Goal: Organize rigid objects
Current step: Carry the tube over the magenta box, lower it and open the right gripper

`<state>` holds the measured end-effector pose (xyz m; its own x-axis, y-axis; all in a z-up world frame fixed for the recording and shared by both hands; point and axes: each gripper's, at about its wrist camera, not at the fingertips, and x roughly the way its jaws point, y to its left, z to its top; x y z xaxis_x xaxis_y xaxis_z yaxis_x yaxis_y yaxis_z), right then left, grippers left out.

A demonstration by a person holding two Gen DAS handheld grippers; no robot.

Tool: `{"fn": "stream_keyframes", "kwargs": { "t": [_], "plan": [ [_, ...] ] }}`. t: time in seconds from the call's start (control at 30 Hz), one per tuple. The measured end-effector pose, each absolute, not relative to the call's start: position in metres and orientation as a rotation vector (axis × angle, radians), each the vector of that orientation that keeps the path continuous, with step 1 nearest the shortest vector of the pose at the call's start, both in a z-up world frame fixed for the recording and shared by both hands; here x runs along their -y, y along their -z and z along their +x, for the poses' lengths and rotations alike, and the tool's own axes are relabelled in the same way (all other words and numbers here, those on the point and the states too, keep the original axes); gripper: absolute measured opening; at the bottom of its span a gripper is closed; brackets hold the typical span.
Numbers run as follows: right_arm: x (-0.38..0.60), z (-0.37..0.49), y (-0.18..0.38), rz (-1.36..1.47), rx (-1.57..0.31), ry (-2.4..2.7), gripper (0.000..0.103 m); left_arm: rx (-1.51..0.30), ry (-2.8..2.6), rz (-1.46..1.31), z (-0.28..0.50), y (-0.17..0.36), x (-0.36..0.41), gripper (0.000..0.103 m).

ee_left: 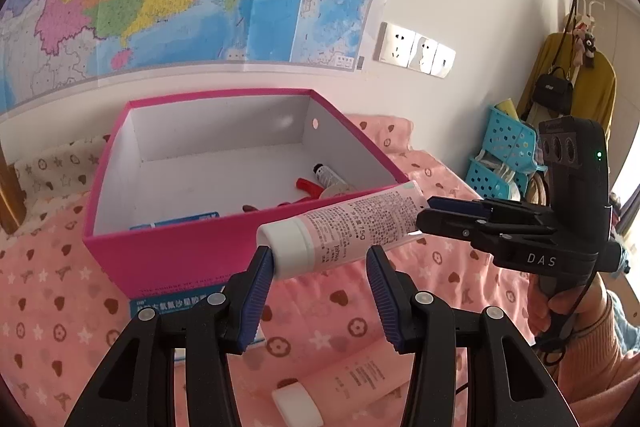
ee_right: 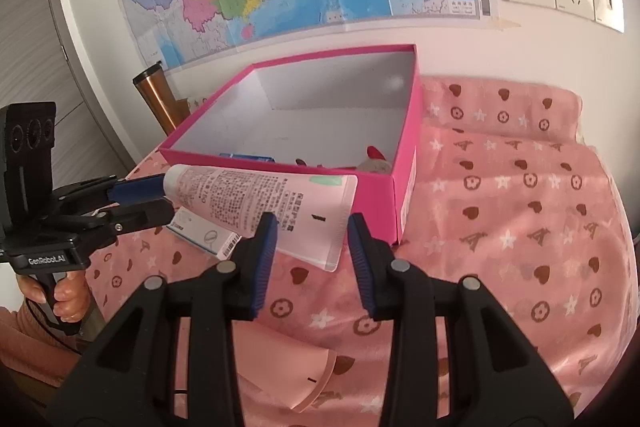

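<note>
A pink tube with a white cap hangs in the air in front of the open pink box. My right gripper is shut on its flat crimped end. In the right wrist view the tube crosses my right gripper, whose jaws stand fairly wide around the thin end. My left gripper is open around the tube's cap end, its left pad touching the cap; it also shows in the right wrist view. The box holds a small dark-capped tube, red pieces and a blue carton.
A second pink tube lies on the pink patterned cloth below my grippers. A white-blue carton lies against the box front. A copper tumbler stands left of the box. Blue baskets stand at the right.
</note>
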<state>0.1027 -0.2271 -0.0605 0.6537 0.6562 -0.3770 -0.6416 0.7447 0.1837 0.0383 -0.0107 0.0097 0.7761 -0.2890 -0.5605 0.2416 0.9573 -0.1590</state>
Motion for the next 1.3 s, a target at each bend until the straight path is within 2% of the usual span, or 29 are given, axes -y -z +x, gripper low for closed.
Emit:
{"fn": "stream_keyframes", "kwargs": {
  "t": [1.3],
  "plan": [
    [0.218,0.115,0.037,0.003,-0.389,-0.730,0.040,-0.576,0.260,-0.064,0.060,-0.024,0.001,0.048]
  ]
}}
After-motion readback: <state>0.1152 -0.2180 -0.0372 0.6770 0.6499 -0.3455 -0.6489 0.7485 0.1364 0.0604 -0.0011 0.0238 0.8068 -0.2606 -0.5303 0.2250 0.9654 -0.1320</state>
